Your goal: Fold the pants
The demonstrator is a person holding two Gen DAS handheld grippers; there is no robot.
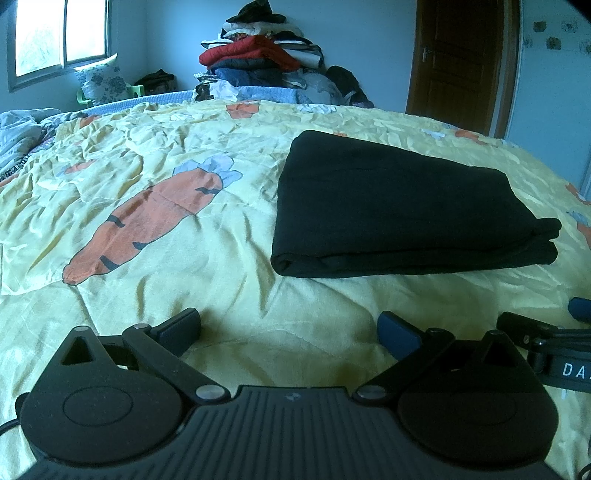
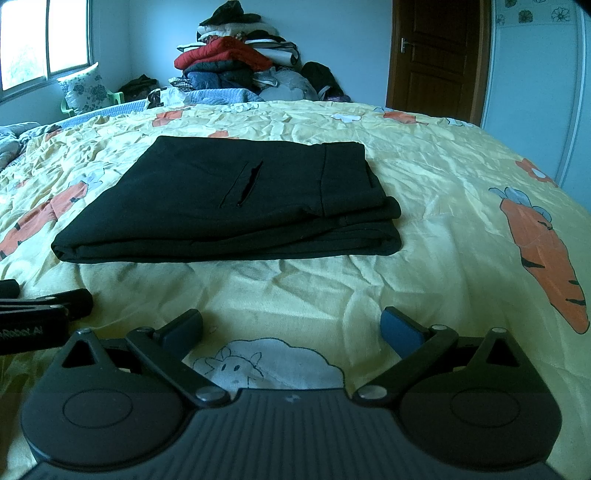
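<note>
One black pants point(image 2: 229, 206) bundle, folded flat on bedspread point(image 2: 424, 206)

Daylight enters through the window point(image 1: 61, 35), overexposed to white in both views. The room reads dim with a blue cast. The pants point(image 2: 229, 206) show little surface detail. Soft shadows lie on the bed point(image 1: 229, 251). Fisheye distortion bends edges; corners vignette black. Focus is sharp.

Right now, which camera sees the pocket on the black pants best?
The right wrist view: the pocket slit gapes open on top of the folded black pants. In the left wrist view the pants look plain black, with no pocket visible.
</note>
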